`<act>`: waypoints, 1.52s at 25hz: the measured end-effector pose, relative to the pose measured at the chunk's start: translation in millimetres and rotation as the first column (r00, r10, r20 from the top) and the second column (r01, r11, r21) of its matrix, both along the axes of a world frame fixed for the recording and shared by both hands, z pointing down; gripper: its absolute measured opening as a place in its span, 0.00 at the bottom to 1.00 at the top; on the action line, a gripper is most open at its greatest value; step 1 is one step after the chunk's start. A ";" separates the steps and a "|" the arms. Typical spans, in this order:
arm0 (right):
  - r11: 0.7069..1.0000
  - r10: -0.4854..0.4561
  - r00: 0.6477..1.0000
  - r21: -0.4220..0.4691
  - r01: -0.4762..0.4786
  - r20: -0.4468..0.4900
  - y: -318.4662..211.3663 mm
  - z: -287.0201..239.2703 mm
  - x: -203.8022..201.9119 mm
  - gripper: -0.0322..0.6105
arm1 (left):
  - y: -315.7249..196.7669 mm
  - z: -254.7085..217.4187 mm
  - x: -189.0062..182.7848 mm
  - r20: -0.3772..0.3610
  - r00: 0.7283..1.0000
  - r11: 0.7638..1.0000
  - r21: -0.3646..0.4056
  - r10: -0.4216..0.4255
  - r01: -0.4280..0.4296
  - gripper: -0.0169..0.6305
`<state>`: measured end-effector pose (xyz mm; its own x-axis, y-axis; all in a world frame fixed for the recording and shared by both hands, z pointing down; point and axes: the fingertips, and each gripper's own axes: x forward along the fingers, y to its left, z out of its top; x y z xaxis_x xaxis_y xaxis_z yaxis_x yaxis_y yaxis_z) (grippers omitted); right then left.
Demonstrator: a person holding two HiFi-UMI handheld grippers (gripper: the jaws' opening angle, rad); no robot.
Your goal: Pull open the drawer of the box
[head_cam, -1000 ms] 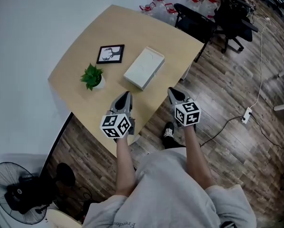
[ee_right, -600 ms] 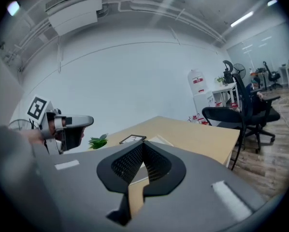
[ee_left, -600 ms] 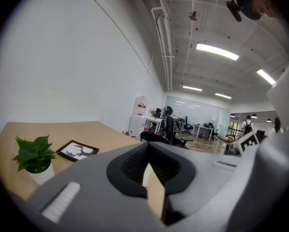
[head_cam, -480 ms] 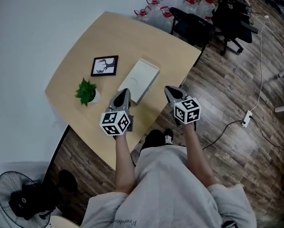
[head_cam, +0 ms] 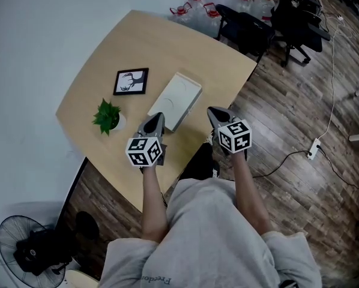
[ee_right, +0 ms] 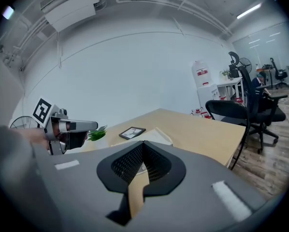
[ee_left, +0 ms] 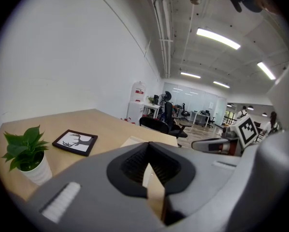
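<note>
The white flat box (head_cam: 176, 101) lies on the wooden table (head_cam: 167, 47), one short end turned towards me; no drawer front is discernible. My left gripper (head_cam: 156, 119) hovers just short of that near end, jaws shut and empty. My right gripper (head_cam: 214, 112) hangs over the table's edge to the right of the box, also shut on nothing. In the left gripper view, a strip of the box (ee_left: 133, 141) peeks over the left gripper (ee_left: 148, 146). In the right gripper view, the box (ee_right: 157, 135) lies beyond the right gripper (ee_right: 143, 144).
A black picture frame (head_cam: 131, 81) and a small potted plant (head_cam: 107, 116) stand left of the box. A black chair (head_cam: 245, 29) and water jugs (head_cam: 191, 8) sit behind the table's far edge. A cable and power strip (head_cam: 314, 149) lie on the wood floor, a fan (head_cam: 23, 245) at lower left.
I have stepped closer to the table. Both grippers have come nearer the box, the left one now right at its near end. Both stay shut.
</note>
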<state>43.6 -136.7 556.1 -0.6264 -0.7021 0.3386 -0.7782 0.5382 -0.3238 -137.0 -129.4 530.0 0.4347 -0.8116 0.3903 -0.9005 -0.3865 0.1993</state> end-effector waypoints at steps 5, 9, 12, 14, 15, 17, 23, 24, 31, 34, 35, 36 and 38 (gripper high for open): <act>1.000 -0.019 1.000 -0.001 0.019 -0.013 -10.0 2.4 -7.3 0.05 | -16.7 11.2 2.5 0.013 1.000 0.999 -0.032 0.017 -0.016 0.11; 1.000 -0.028 0.998 -0.010 0.027 -0.050 -19.0 13.4 -9.5 0.05 | -27.0 19.8 0.2 0.015 1.000 0.999 -0.049 0.015 -0.014 0.11; 0.999 -0.044 0.994 -0.009 0.043 -0.097 -23.8 22.5 -13.8 0.05 | -29.9 27.9 -4.1 0.027 1.000 0.997 -0.070 0.012 -0.010 0.11; 0.998 -0.064 0.992 -0.019 0.062 -0.104 -26.0 28.9 -22.0 0.05 | -31.3 34.4 -8.8 0.028 1.000 0.996 -0.085 0.007 -0.004 0.11; 0.997 -0.075 0.992 -0.027 0.073 -0.102 -26.7 32.2 -26.5 0.05 | -31.2 38.4 -11.1 0.027 1.000 0.995 -0.095 0.003 -0.001 0.11; 0.994 -0.101 0.989 -0.042 0.097 -0.111 -26.3 39.6 -34.8 0.05 | -29.8 47.9 -14.9 0.019 1.000 0.993 -0.120 -0.005 0.007 0.11; 0.987 -0.142 0.981 -0.087 0.131 -0.133 -24.8 63.1 -51.8 0.05 | -25.4 76.3 -16.6 0.018 1.000 0.982 -0.190 0.012 -0.009 0.11; 0.987 -0.144 0.980 -0.092 0.132 -0.135 -24.9 66.1 -53.4 0.05 | -25.6 80.2 -16.0 0.027 0.999 0.980 -0.198 0.020 -0.015 0.11; 0.980 -0.167 0.976 -0.131 0.148 -0.142 -26.4 92.4 -64.6 0.05 | -29.8 106.8 -13.1 0.097 0.991 0.970 -0.236 0.087 -0.062 0.11; 0.980 -0.155 0.979 -0.143 0.135 -0.133 -30.9 99.6 -66.6 0.05 | -34.7 112.4 -12.7 0.105 0.989 0.967 -0.242 0.107 -0.079 0.11; 0.981 -0.146 0.981 -0.148 0.127 -0.127 -33.1 101.3 -66.5 0.05 | -37.2 114.2 -12.4 0.107 0.988 0.966 -0.244 0.114 -0.085 0.11; 0.981 -0.138 0.983 -0.152 0.119 -0.121 -35.4 102.6 -66.4 0.05 | -39.8 116.3 -11.9 0.113 0.986 0.965 -0.247 0.123 -0.093 0.11; 0.982 -0.125 0.986 -0.157 0.106 -0.111 -39.9 104.8 -67.0 0.05 | -44.3 121.7 -11.0 0.135 0.980 0.962 -0.252 0.147 -0.110 0.11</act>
<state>-23.5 -176.6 660.9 -0.6488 -0.5627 0.5123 -0.7516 0.5791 -0.3158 -148.1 -173.7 651.7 0.4502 -0.6260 0.6367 -0.8731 -0.4580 0.1670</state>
